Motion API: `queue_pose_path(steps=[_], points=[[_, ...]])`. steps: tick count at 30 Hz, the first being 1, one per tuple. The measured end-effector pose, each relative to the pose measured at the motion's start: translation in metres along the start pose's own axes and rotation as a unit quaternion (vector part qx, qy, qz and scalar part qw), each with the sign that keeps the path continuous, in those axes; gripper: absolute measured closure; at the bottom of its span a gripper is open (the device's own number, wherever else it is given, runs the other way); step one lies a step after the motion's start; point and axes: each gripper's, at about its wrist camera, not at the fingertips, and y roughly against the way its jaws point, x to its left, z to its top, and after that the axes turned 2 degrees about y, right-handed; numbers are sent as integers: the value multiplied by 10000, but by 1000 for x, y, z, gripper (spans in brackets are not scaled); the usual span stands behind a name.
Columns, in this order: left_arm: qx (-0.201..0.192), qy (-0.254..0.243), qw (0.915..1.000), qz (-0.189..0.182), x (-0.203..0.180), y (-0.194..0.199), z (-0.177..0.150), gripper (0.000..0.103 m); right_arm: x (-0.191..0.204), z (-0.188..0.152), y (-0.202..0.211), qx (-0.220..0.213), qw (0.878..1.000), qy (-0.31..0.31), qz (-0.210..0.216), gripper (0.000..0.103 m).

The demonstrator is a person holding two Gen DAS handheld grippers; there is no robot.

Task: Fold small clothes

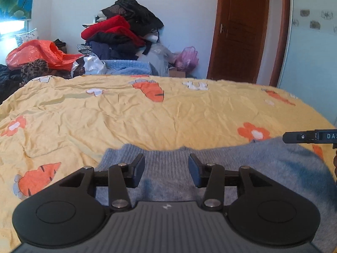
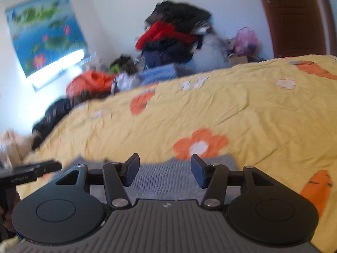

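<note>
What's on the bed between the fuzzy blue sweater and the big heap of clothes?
Only bare yellow quilt with orange carrots and flowers lies between the blue knitted sweater and the clothes pile, seen in the left wrist view.

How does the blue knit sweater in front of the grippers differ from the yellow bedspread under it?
The blue knit sweater is plain and fuzzy with a ribbed band; the yellow bedspread is smooth, creased cloth printed with orange carrots and flowers. The sweater covers only a small patch near the grippers; the bedspread spans the whole bed. Both lie flat, and neither is gripped: the fingers of the left gripper and right gripper stand apart above the sweater.
</note>
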Motion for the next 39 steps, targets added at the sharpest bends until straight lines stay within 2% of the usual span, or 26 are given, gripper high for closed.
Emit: queue_pose_path(steps=[2,3,5,8,12,15,17,18,19,20,22,25,27,28,32,34,37,39], points=[[358,61,9993,113,6,-17,-9,58,-4,-10,-18,303,9988,86,-386,45],[519,52,9985,149,14,-24,-16,56,-9,-16,-20,256,9986,124,-451,46],[352,-100,9993,-6,27,-23,-27,55,-22,-21,-13,62,9997,-79,-200,47],[365,-97,9992,-97,32,-22,-28,54,-35,-25,-9,-60,9990,-448,3,48],[333,-87,9993,116,26,-28,-26,52,-33,-26,-9,-88,9988,-475,-28,47],[246,-256,9985,427,16,-22,-28,51,-21,-27,-8,-68,9994,-198,-289,47],[56,-303,9965,778,7,-5,-30,52,-5,-27,2,-156,9966,108,-797,46],[-107,-267,9963,813,4,10,-33,51,3,-30,14,-339,9940,208,-1023,41],[-238,-216,9971,693,1,25,-35,51,10,-33,27,-524,9937,289,-946,40],[-312,-150,9978,571,-1,37,-39,50,10,-33,27,-524,9937,289,-946,40],[-357,-68,9986,393,-7,57,-47,45,28,-47,59,-727,9957,402,-407,26],[-98,-100,9991,410,-13,62,-60,43,40,-57,62,-589,9944,670,-566,25],[77,-162,9989,425,-13,56,-71,43,50,-74,53,-297,9908,1027,-825,24],[86,-163,9988,449,-11,54,-75,39,50,-80,49,-242,9900,1081,-876,24],[187,26,9991,378,-3,48,-77,31,49,-81,45,-181,9914,982,-850,22],[250,93,9990,363,0,43,-75,26,52,-81,43,-117,9909,1061,-820,15],[276,-16,9988,416,-3,43,-73,26,58,-82,39,-26,9885,1251,-856,10],[247,-41,9986,458,-5,46,-73,26,58,-83,40,-36,9884,1252,-854,9]])
